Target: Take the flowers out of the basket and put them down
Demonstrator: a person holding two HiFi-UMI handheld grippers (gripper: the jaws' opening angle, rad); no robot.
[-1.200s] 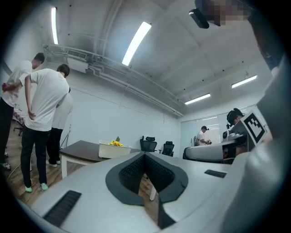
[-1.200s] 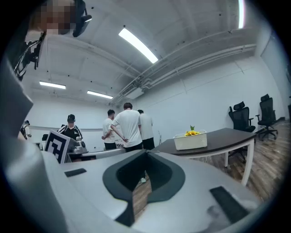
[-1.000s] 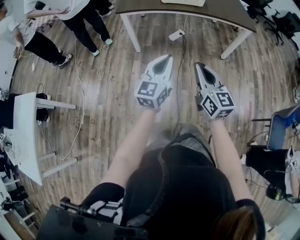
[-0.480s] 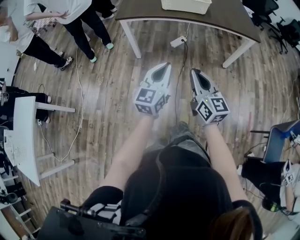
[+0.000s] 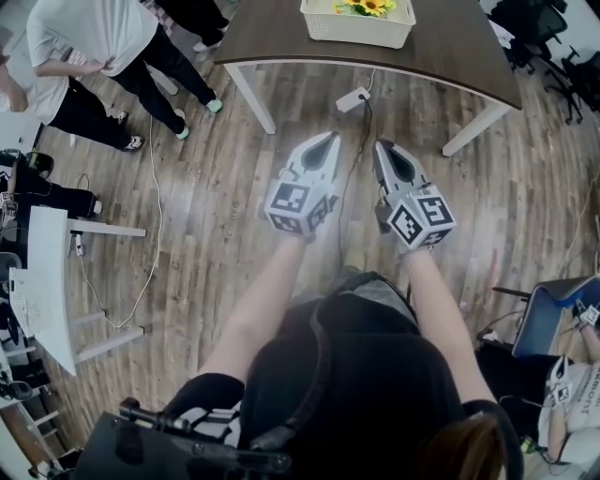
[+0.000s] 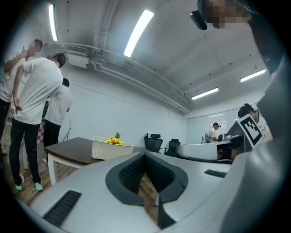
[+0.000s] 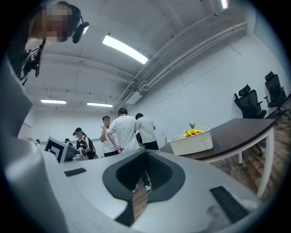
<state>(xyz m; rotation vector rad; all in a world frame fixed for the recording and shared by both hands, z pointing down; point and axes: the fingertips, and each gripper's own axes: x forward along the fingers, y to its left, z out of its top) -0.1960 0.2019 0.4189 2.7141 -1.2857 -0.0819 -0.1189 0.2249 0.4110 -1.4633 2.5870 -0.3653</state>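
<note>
Left gripper [image 5: 327, 141], right gripper [image 5: 382, 150]: jaws closed, empty, well short of dark brown table [image 5: 459, 47]. Yellow flowers [image 5: 367, 7] sit in white lattice plastic basket [image 5: 356, 30] on table. Likely light, soft, crushable; pinch stems, not blooms.

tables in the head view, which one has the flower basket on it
The dark brown table at the top of the view: the white basket of yellow flowers stands on it. The white table at the left has none.
</note>
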